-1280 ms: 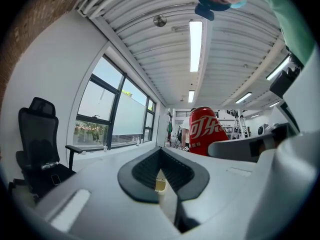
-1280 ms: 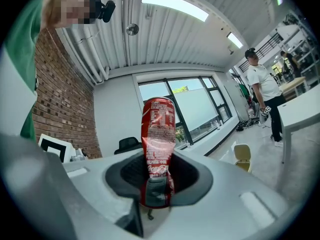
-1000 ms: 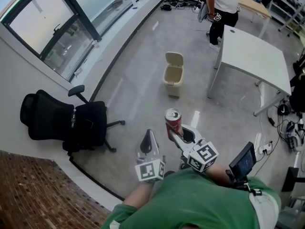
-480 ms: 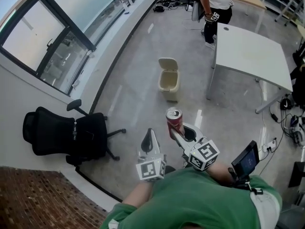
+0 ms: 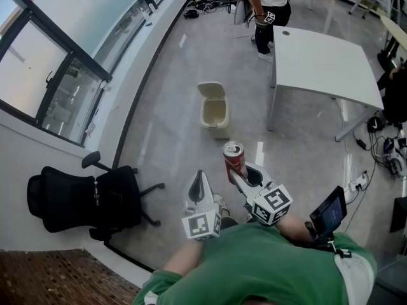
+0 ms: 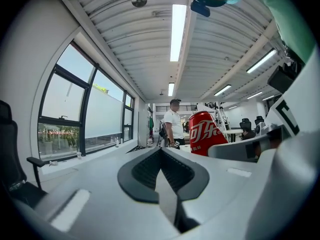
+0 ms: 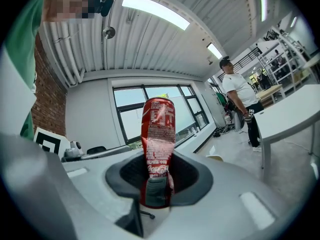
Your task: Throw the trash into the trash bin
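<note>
The right tool is squeezing a red can. Its two jaws press on the lower part of the can, one on each side. The can stands up straight and looks a bit crumpled in the middle (you see this best in the right gripper view). The can is up in the air over the grey floor, not in the bin.

The left tool is just beside the right one. Its jaws are closed together and there is nothing between them.

The trash bin sits on the floor in front of the can, well apart from it. It is a pale cream colour and its lid is flipped open. It stands near a leg of the white counter.

A black chair is off to the left by the window wall. A person stands far away behind the counter.
</note>
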{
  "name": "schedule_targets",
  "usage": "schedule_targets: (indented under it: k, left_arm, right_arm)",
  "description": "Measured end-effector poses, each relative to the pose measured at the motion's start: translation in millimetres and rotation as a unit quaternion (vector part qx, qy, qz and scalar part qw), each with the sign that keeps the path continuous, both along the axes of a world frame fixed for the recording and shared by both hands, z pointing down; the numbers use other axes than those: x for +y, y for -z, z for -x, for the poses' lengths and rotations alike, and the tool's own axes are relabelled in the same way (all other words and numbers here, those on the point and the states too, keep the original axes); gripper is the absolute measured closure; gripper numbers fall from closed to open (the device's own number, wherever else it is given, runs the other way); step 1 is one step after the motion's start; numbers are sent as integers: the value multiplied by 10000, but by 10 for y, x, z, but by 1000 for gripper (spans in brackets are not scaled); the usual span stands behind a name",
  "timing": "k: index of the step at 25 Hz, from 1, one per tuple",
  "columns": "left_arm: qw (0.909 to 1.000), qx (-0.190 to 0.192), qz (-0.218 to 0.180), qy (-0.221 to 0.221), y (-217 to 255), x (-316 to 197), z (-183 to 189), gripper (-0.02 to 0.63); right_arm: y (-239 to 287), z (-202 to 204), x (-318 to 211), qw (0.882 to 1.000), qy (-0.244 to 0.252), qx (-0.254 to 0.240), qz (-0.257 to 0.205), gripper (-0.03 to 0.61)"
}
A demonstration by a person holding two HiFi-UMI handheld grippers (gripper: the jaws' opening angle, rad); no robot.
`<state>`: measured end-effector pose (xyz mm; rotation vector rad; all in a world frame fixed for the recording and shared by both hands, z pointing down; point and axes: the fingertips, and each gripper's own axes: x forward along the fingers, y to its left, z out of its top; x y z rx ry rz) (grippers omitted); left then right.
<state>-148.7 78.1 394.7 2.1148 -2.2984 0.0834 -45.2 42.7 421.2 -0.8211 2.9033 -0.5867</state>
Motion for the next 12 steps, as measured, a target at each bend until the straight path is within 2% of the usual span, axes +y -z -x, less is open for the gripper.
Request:
schedule_targets:
  k: [5, 12]
  left_arm:
    - [9997, 104, -111, -206, 35, -294, 212, 608]
    - [9977, 263, -274, -566, 74, -785, 856, 608]
  right_arm:
    - [6, 153, -261, 9994, -288, 181, -42, 466]
    - [72, 745, -697, 9969, -698, 339, -158, 466]
